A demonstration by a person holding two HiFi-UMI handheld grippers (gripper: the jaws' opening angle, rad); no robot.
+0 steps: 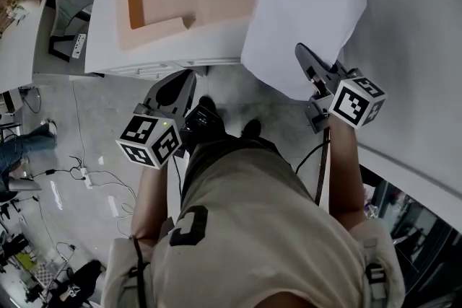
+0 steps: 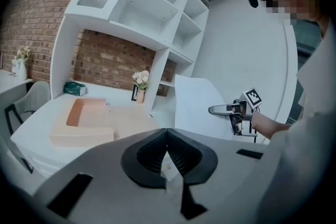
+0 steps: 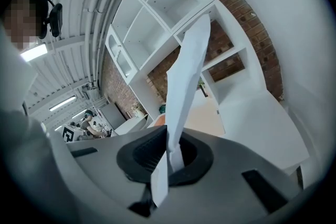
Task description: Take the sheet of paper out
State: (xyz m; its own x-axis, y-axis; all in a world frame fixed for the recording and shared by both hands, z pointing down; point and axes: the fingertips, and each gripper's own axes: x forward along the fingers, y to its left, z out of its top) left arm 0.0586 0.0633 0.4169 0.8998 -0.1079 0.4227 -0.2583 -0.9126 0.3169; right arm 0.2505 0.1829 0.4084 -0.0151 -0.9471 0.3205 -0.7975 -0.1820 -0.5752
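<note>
Fingers (image 3: 143,153) of the right gripper (image 1: 302,53) are clamping the sheet of paper (image 1: 303,11) beyond the desk's (image 1: 108,47) front right corner, the left gripper (image 1: 184,79) idling closed and empty; removal is seemingly ending, next calling for a flat set-down.

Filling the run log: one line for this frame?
right gripper: shut on sheet of paper | paper: held in air, off tan tray | left gripper: shut
</note>
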